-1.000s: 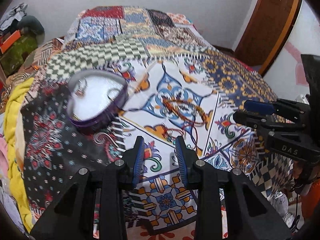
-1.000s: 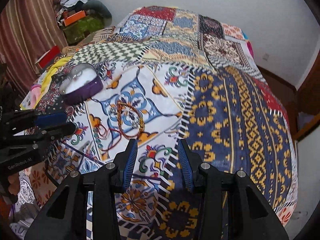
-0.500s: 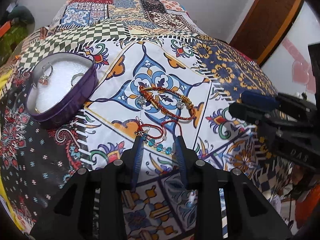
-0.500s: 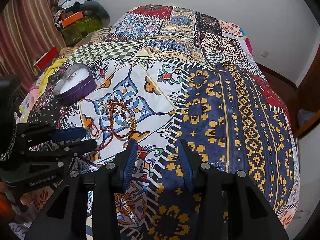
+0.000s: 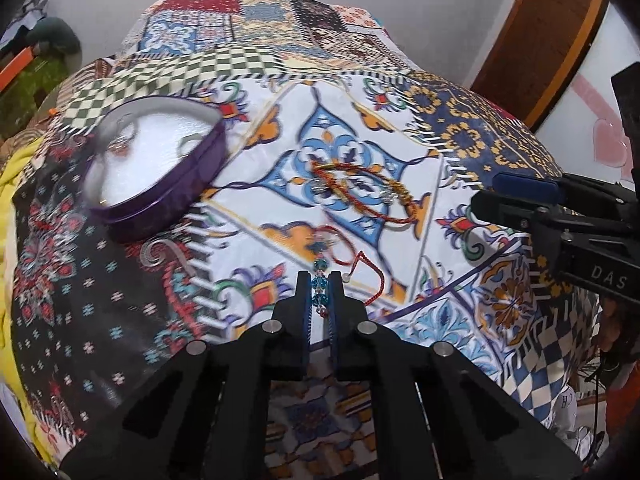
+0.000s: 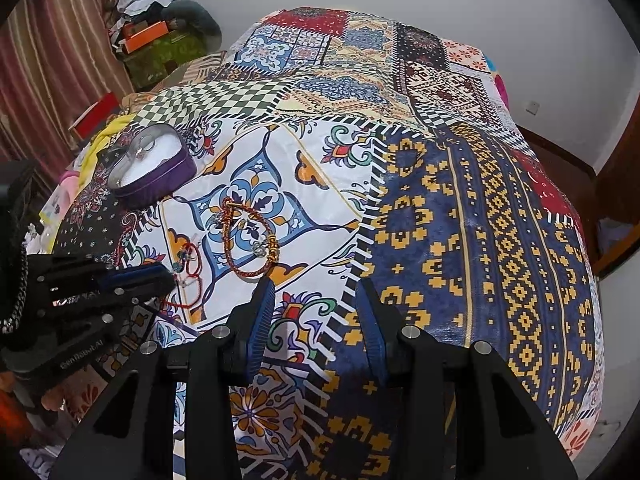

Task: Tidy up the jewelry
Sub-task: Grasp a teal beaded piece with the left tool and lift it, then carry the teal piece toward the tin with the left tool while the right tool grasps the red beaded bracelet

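The left gripper (image 5: pixel 320 292) has its jaws nearly together, clamped on a beaded strand (image 5: pixel 319 280) of teal and clear beads. The strand runs straight along the gap between the fingers, its long axis pointing away from the camera toward the far side of the bed, and its far end reaches a small tangle on the bedspread (image 5: pixel 460 136) just beyond the fingertips. A red cord (image 5: pixel 372 276) loops off to the right of the fingertips and lies on the cloth; whether it is joined to the beads cannot be told.

Farther off, near the middle of the blue-and-white panel, lies a bracelet (image 5: pixel 362 192) of red and gold twist, an oval with its long axis running left to right in the left wrist view. In the right wrist view the same bracelet (image 6: pixel 250 240) lies just beyond the right gripper's left finger, apart from it.

The right gripper (image 6: pixel 314 308) has its jaws wide apart, holding nothing, hovering over the cloth near the edge of the navy panel.

A purple heart-shaped box (image 5: pixel 156 168) sits open at the far left of the cloth, well apart from the bracelet. Its white lining (image 5: pixel 152 156) carries a few small silvery pieces, blurred here.
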`<state>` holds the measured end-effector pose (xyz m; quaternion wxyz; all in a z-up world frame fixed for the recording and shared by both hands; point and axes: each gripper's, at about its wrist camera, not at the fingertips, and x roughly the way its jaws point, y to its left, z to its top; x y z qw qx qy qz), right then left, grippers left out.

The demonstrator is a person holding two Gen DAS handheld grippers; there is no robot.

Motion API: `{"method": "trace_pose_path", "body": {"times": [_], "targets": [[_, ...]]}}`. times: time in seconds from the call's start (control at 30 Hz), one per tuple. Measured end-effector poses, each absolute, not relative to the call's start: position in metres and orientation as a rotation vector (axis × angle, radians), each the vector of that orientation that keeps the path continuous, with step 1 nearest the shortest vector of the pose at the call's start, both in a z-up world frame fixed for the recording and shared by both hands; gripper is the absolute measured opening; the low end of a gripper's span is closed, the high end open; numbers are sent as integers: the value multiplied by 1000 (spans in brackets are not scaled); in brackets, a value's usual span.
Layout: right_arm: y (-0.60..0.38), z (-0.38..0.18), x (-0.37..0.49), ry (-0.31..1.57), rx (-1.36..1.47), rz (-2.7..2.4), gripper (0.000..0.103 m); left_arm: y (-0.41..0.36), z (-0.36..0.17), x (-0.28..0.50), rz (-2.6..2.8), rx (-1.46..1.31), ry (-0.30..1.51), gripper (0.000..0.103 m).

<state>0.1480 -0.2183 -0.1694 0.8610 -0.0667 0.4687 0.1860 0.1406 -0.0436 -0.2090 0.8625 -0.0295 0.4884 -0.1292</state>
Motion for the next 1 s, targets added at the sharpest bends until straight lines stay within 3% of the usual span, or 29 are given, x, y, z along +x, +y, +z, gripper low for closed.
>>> {"method": "trace_pose_path", "body": {"times": [1.0], "targets": [[-121,-193,169,1105,-152,605,38,53,-201,119,-92,-124,958,6]]}}
